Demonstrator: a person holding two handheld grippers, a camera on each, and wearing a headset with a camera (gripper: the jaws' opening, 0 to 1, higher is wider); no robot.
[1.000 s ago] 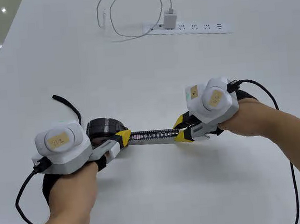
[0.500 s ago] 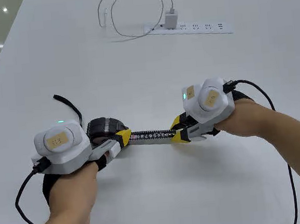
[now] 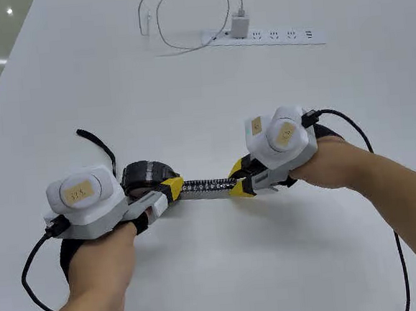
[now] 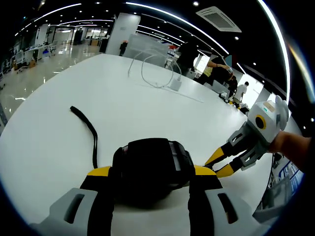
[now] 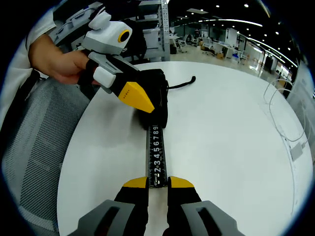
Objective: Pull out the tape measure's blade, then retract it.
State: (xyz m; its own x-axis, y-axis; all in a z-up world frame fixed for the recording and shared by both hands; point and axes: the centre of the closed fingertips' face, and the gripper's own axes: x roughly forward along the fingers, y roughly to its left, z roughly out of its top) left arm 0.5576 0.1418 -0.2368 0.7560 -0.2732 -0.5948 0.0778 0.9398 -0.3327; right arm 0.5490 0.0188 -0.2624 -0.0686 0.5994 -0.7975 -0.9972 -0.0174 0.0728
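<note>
The black tape measure case (image 3: 146, 177) is sitting on the white worktop (image 3: 190, 106) between the jaws of the left tongs (image 3: 164, 192). In the left gripper view those tongs (image 4: 152, 172) are standing wide, their yellow tips pressing the two sides of the case (image 4: 152, 162) and clamping it. The blade (image 3: 207, 186) is running out of the case toward the right tongs (image 3: 237, 180). In the right gripper view the blade (image 5: 156, 157) is stretching straight from the case (image 5: 156, 93) to the right tongs (image 5: 157, 183), whose jaws are nearly together and pinching the blade's free end. The case's black wrist strap (image 3: 95, 144) is trailing across the worktop behind it. A power strip (image 3: 263, 36) is lying at the far side. Compared with a second ago, the right tongs are sitting closer to the case and less blade is showing between them.
</note>
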